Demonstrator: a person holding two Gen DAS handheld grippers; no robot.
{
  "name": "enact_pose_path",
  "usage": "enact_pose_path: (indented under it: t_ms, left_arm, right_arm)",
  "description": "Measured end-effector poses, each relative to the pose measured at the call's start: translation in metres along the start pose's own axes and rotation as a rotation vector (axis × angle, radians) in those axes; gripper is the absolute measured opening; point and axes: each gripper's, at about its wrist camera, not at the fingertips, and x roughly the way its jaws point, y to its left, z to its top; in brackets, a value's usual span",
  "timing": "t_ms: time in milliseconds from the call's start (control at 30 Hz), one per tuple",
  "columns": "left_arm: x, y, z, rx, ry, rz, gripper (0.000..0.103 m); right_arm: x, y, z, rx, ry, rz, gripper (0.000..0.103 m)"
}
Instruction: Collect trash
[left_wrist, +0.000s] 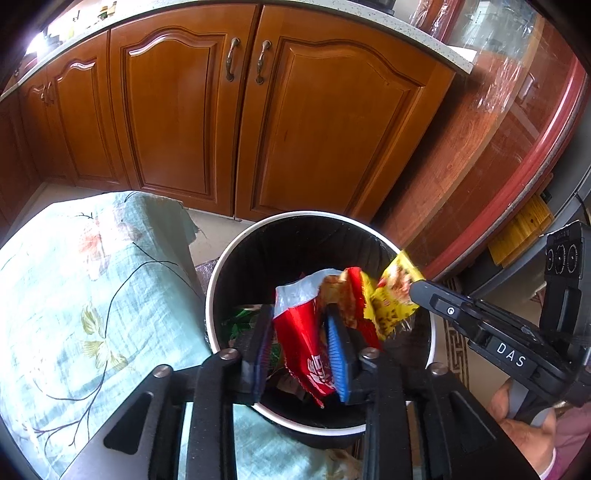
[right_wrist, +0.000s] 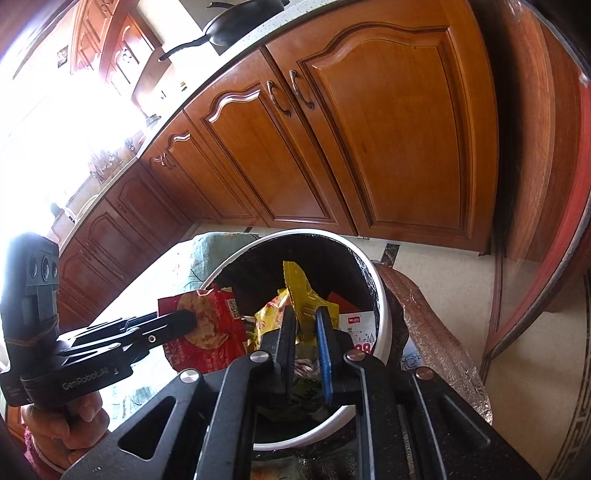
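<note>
1. A round bin with a white rim and a black liner is seen on the floor, just in front of wooden cupboard doors and beside a pale flowered cloth.
2. Both grippers are pointed down over the mouth of the bin, close to each other.
3. The left gripper is seen with its jaws parted. A red wrapper hangs between the blue pads, above the bin's opening. It lies against the right-hand pad, and a gap is seen at the other pad, so the wrapper is taken as let go.
4. The right gripper is seen with its jaws only slightly apart. A crumpled yellow wrapper stands up between the fingers, over the inside of the bin. Whether it is pinched or loose cannot be told.
5. More packets and paper are seen lying inside the bin, under the two wrappers.
6. The right gripper's handle is held by a hand at the lower right of the left wrist view.
7. A black pan is seen on the counter above the cupboards.
</note>
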Motion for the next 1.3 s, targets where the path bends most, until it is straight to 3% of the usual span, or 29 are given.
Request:
enact_pose_path:
  t_ms: [67, 200, 267, 367, 533, 1000, 1300]
  left_arm:
    - [-0.005, 0.002, -0.001, -0.009, -0.006, 0.003, 0.039]
    - [-0.016, 0.008, -0.005, -0.021, -0.030, 0.009, 0.047]
    - [-0.023, 0.011, -0.009, -0.031, -0.043, 0.010, 0.051]
    - [-0.036, 0.015, -0.020, -0.048, -0.064, 0.024, 0.064]
    - [-0.057, 0.025, -0.042, -0.087, -0.107, 0.029, 0.076]
    - [-0.121, 0.049, -0.128, -0.189, -0.192, 0.013, 0.076]
    - [-0.180, 0.056, -0.210, -0.195, -0.296, 0.063, 0.076]
  right_arm:
    - [-0.001, -0.001, 0.001, 0.009, -0.004, 0.008, 0.042]
    - [-0.009, 0.001, 0.000, 0.012, -0.028, 0.032, 0.054]
    - [-0.013, 0.004, -0.002, 0.012, -0.041, 0.042, 0.070]
    - [-0.021, 0.009, -0.007, 0.017, -0.064, 0.060, 0.085]
    - [-0.034, 0.018, -0.016, 0.030, -0.085, 0.083, 0.093]
    - [-0.074, 0.052, -0.073, 0.026, -0.127, 0.102, 0.096]
    - [-0.098, 0.096, -0.126, -0.121, -0.189, 0.033, 0.096]
